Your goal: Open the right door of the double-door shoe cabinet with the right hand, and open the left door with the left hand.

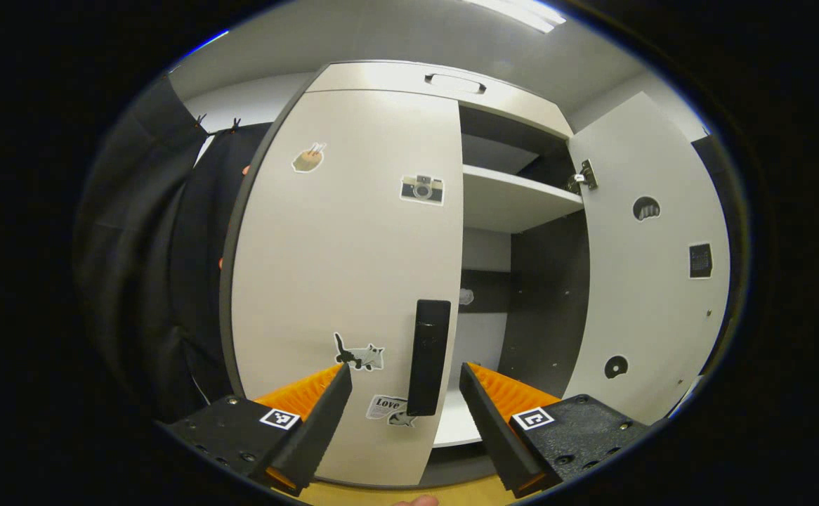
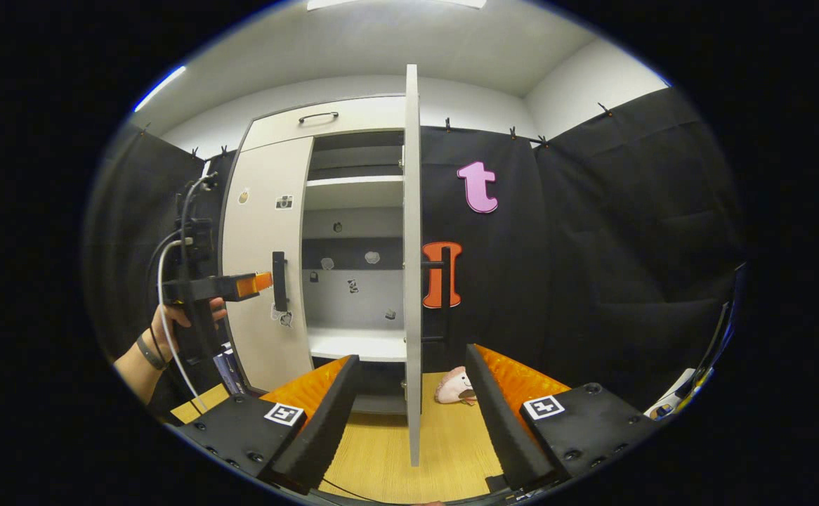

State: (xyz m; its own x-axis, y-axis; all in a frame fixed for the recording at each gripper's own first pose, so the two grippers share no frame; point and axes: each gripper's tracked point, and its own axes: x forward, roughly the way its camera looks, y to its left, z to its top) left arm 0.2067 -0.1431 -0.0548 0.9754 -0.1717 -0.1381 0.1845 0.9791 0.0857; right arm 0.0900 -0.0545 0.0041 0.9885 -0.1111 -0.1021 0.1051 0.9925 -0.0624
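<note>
Your left tongs [image 1: 406, 383] are spread wide, pinching nothing, and sit just in front of the shoe cabinet's [image 1: 451, 84] left door [image 1: 346, 281], which is shut. Its dark bar handle [image 1: 429, 357] stands upright between your two fingers, apart from both. Stickers dot that door: a camera sticker [image 1: 422, 189] high up and a cat sticker [image 1: 360, 355] near the handle. The right door [image 1: 652, 281] already stands swung open, with the white shelf [image 1: 515, 200] bared behind it.

In the right gripper view, your right tongs [image 2: 409, 390] are spread too, with the open right door [image 2: 412, 267] edge-on between the fingers, neither pressing it. Its handle [image 2: 443, 295] juts toward the black cloth. A small pinkish object [image 2: 455, 386] lies on the wooden floor [image 2: 381, 450]. Your left hand [image 2: 171, 330] holds the other gripper [image 2: 262, 282] at the left door's handle [image 2: 279, 281].
</note>
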